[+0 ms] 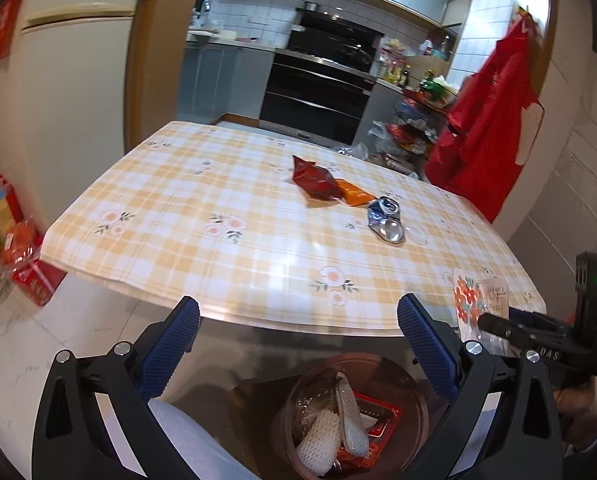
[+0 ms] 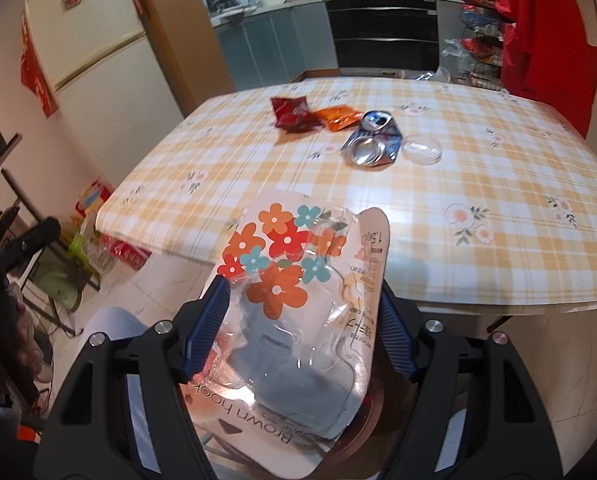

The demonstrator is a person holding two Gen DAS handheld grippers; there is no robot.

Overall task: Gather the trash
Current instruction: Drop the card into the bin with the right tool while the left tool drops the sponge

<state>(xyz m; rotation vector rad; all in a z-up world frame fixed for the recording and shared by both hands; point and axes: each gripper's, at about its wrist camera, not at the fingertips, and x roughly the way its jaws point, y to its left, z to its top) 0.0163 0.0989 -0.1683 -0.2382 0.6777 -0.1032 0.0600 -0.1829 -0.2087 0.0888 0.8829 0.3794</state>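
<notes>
Here, from the left wrist, the left gripper (image 1: 298,344) stands with its blue ribbed fingers (image 1: 170,348) spread wide and nothing between them. It hangs off the near edge of the yellow checked tabletop (image 1: 202,200), above a round brown bin (image 1: 414,384) on the floor that already holds a white foam net and a red wrapper. Out toward the middle of the tabletop lie a dark red snack bag (image 1: 312,178), an orange snack packet (image 1: 352,192) touching it, and a crushed blue and silver can (image 1: 386,220) just beside that. The right gripper (image 1: 494,326) shows by the tabletop's near right corner.

From the right wrist, the right gripper (image 2: 302,320) grips a clear plastic blister pack with orange and teal flowers (image 2: 286,264). The blue pads (image 2: 208,324) press on its two sides, and its flowered end sticks out past the fingertips over the tabletop's near edge. A small clear round lid (image 2: 422,150) lies just beside the can.
</notes>
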